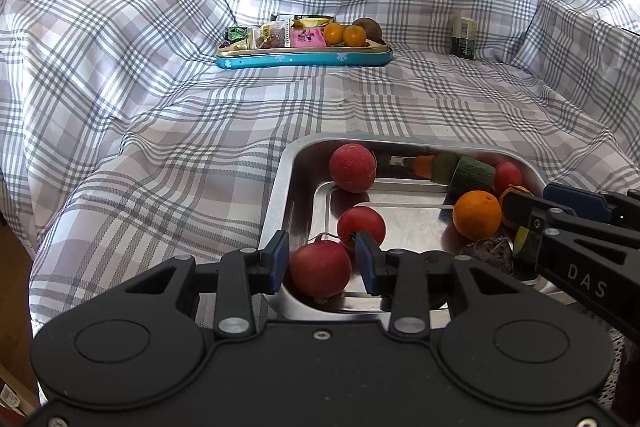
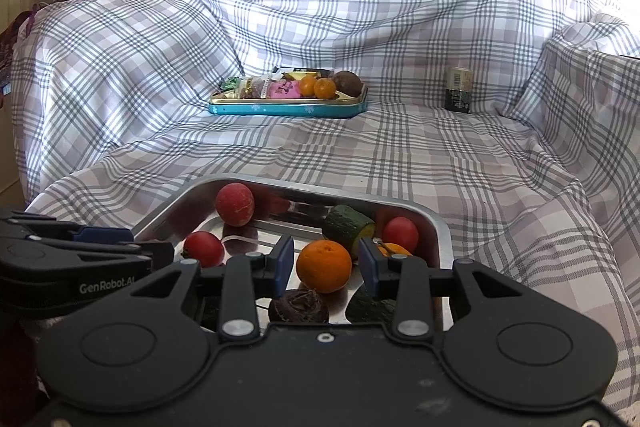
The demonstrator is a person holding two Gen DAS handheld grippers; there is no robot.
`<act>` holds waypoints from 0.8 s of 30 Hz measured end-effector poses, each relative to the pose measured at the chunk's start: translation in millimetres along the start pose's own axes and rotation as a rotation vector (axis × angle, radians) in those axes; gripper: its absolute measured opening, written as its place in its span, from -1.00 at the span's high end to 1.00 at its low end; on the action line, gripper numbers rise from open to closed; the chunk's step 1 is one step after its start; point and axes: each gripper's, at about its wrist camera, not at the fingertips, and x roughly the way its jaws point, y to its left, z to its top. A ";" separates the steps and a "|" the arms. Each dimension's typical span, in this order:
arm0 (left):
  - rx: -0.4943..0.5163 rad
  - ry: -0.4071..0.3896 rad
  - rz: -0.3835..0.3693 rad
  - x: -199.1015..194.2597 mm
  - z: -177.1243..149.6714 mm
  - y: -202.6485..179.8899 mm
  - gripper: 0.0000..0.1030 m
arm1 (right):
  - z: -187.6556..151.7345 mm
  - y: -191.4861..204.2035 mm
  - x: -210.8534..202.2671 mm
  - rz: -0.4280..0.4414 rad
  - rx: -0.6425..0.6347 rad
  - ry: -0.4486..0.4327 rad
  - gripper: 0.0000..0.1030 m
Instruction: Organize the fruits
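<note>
A: The red fruit (image 1: 320,269) in the metal tray (image 1: 280,183)'s near corner looks round, smooth and likely to roll; take it across the middle.

B: The left gripper (image 1: 322,259) stands apart astride it, pads beside it, not visibly pressing. The right gripper (image 2: 325,263) frames the orange (image 2: 324,265); grip unclear.

You have one steel tray (image 1: 280,187) holding four red fruits: a near red fruit (image 1: 320,269) between your left fingers (image 1: 280,261), a tomato (image 1: 361,225) and a big red fruit (image 1: 352,167) ahead of them, and a far tomato (image 1: 507,175) off to their right.

There are two oranges. A whole orange (image 2: 324,265) is seen between your right fingers (image 2: 285,263), and a half-hidden orange (image 2: 396,249) is just right of them.

There are two cucumber pieces: a cut cucumber (image 2: 348,225) ahead and a near cucumber (image 2: 370,307) below the right-hand finger.

There is one dark wrinkled lump (image 2: 298,301).

Far ahead, one teal tray (image 2: 280,109) holds two small oranges (image 2: 325,88), one brown fruit (image 2: 348,83) and several packets (image 2: 256,87) that can't be counted.

There is one jar (image 2: 459,89).
</note>
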 end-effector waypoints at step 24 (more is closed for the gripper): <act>0.002 -0.001 0.001 0.4 -0.1 0.1 0.09 | -0.2 -4.0 6.0 -0.046 0.038 0.024 0.26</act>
